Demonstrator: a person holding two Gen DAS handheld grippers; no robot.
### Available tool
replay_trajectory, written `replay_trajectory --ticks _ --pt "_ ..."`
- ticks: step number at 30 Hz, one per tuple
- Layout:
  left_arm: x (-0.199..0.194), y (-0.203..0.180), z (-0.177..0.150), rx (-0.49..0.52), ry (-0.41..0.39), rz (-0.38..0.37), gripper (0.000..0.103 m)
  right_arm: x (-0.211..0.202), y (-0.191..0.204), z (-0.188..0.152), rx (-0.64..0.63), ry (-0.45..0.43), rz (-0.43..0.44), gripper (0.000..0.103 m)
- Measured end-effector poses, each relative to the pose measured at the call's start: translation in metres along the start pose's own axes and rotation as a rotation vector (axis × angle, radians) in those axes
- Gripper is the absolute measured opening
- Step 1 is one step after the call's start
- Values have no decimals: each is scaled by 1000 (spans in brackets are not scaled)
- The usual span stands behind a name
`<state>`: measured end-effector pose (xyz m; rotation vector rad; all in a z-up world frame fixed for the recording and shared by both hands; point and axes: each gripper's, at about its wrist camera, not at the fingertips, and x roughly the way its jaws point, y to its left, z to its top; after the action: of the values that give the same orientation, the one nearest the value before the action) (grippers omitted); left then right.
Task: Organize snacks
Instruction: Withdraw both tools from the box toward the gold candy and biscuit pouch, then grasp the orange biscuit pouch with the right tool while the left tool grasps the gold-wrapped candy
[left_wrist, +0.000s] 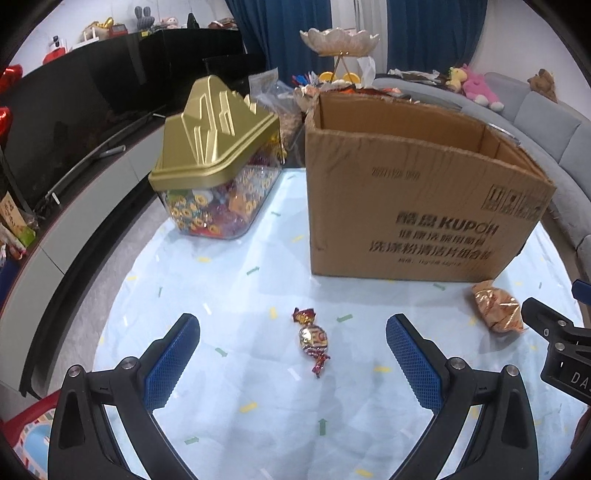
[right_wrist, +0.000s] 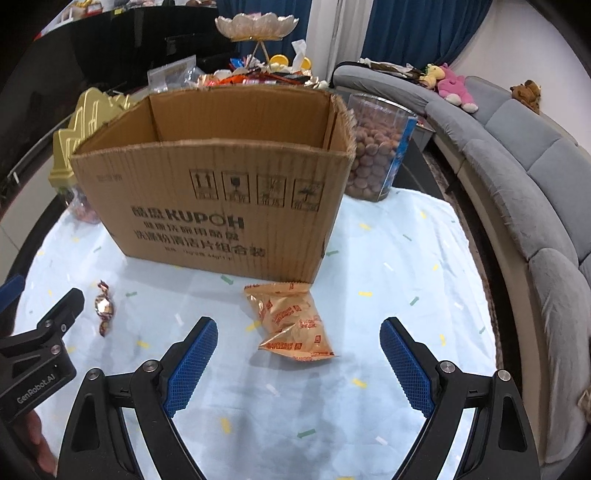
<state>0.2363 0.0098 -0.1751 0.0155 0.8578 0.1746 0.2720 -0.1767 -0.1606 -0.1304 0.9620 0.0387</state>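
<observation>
Left wrist view: wrapped candy (left_wrist: 312, 339) lies loose on the desk (left_wrist: 229, 398) between wide-apart fingers (left_wrist: 173, 365). Right gripper (right_wrist: 298, 363), also apart and empty, hovers over a snack packet (right_wrist: 291, 321). Cardboard box (right_wrist: 221, 206) looks empty, so basically nothing's sorted yet.

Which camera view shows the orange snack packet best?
The right wrist view: the orange snack packet lies whole and central ahead of the open right gripper. In the left wrist view it sits at the right edge, partly hidden behind the other gripper.

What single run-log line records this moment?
left gripper: open over foil-wrapped twist candy | right gripper: open over orange snack packet | brown cardboard box: open
</observation>
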Motion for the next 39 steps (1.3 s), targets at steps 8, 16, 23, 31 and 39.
replay_trajectory --ticks 8,16,23,31,39 --pt "23 1 -10 -6 32 10 103 29 5 -4 -29 37 -1 90" --pt "45 1 -18 -10 64 23 102 54 8 -5 -44 71 -1 90" --pt "60 1 -26 -6 94 22 98 73 12 -8 -54 99 11 90" --pt "68 -2 -31 0 90 7 82 85 13 -9 -51 101 45 90" --pt "68 -11 -27 31 75 -39 45 88 3 -8 29 99 107 66"
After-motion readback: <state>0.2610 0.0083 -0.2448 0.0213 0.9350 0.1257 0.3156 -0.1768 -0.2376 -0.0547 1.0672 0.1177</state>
